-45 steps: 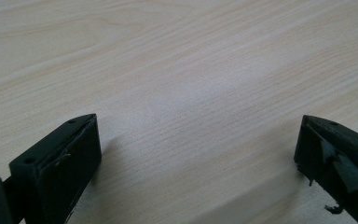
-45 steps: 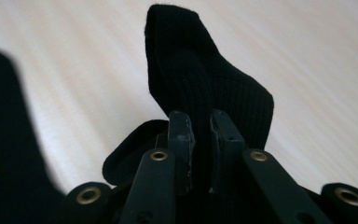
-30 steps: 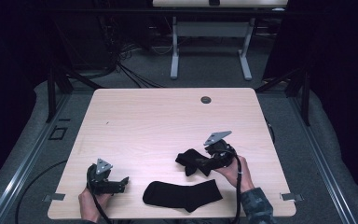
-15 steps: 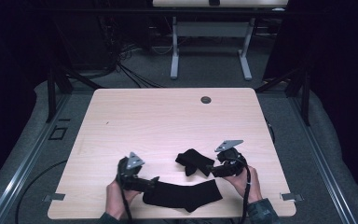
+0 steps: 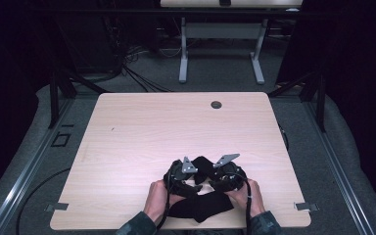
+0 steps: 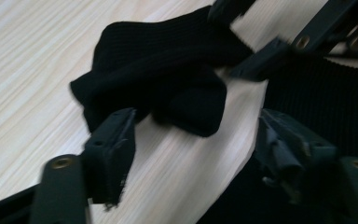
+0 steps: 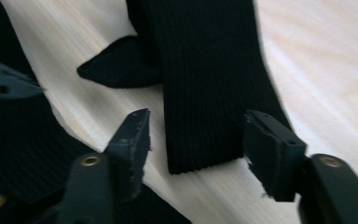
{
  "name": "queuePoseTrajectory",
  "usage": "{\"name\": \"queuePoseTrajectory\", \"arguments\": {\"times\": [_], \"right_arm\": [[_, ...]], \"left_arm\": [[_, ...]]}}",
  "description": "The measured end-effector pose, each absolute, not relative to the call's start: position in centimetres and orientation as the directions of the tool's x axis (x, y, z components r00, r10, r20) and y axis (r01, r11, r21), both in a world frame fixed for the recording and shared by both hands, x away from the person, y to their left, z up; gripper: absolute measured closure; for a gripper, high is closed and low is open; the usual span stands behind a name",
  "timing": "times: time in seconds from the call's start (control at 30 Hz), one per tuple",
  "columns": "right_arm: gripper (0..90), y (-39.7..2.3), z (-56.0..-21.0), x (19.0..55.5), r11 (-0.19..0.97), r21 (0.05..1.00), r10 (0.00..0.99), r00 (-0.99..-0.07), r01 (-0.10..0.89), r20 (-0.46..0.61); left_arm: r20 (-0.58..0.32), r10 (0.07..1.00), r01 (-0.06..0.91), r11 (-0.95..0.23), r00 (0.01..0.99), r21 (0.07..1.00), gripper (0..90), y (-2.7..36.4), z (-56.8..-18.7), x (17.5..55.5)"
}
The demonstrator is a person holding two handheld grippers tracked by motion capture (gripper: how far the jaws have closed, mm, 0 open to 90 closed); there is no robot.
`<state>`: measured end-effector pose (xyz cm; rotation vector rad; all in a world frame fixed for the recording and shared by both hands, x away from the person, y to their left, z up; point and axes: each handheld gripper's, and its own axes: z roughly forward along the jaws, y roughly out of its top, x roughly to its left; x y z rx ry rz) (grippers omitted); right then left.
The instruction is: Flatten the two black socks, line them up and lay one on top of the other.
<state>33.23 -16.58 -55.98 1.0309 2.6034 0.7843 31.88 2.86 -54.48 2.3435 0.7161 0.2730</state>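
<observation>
Two black ribbed socks lie near the table's front edge. One crumpled sock (image 5: 203, 164) (image 6: 168, 70) sits just ahead of both grippers. The other sock (image 5: 200, 206) (image 6: 326, 102) lies flat under the person's hands. My left gripper (image 5: 190, 177) (image 6: 196, 135) is open, its jaws low over the wood and pointing at the crumpled sock's folded end. My right gripper (image 5: 216, 179) (image 7: 198, 133) is open too, with a jaw on either side of the crumpled sock's cuff (image 7: 205, 93). The flat sock (image 7: 18, 140) shows at the left of the right gripper view.
The light wooden table (image 5: 152, 127) has a round cable hole (image 5: 216, 105) near its far edge. Beyond it stand another desk's white legs (image 5: 183, 54) and cables on the grey floor. Both hands rest at the front edge.
Both grippers have closed in on the socks at the front centre: the left came a long way from the left front, the right shifted left and nearer. Both stayed open.
</observation>
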Motion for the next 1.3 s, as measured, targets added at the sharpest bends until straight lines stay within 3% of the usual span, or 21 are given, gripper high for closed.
{"name": "queuePoseTrajectory", "arguments": {"times": [0.33,0.43,0.5,0.93,1.3], "right_arm": [[58.5,-16.3,-56.2,33.4,0.618,0.548,0.699,-0.713,0.563,-0.057],[69.3,-16.5,-56.1,33.6,0.606,0.548,0.715,-0.697,0.577,-0.056],[77.4,-16.7,-56.2,33.7,0.581,0.565,0.727,-0.686,0.585,-0.038],[79.9,-19.2,-52.6,33.6,0.489,0.643,0.752,-0.658,0.589,0.031],[79.8,-20.8,-50.1,33.6,0.463,0.647,0.728,-0.676,0.606,0.112]], "left_arm": [[0.105,0.591,0.438,-0.695,0.8,0.57,64.3,0.6,-56.1,32.7],[0.106,0.593,0.439,-0.693,0.798,0.572,79.7,0.8,-56.0,33.1],[0.096,0.599,0.441,-0.68,0.795,0.586,84.4,1.3,-55.6,33.4],[0.011,0.687,0.485,-0.523,0.726,0.701,87.0,8.3,-52.1,33.9],[0.002,0.706,0.496,-0.499,0.708,0.71,86.9,12.8,-50.7,33.6]]}}
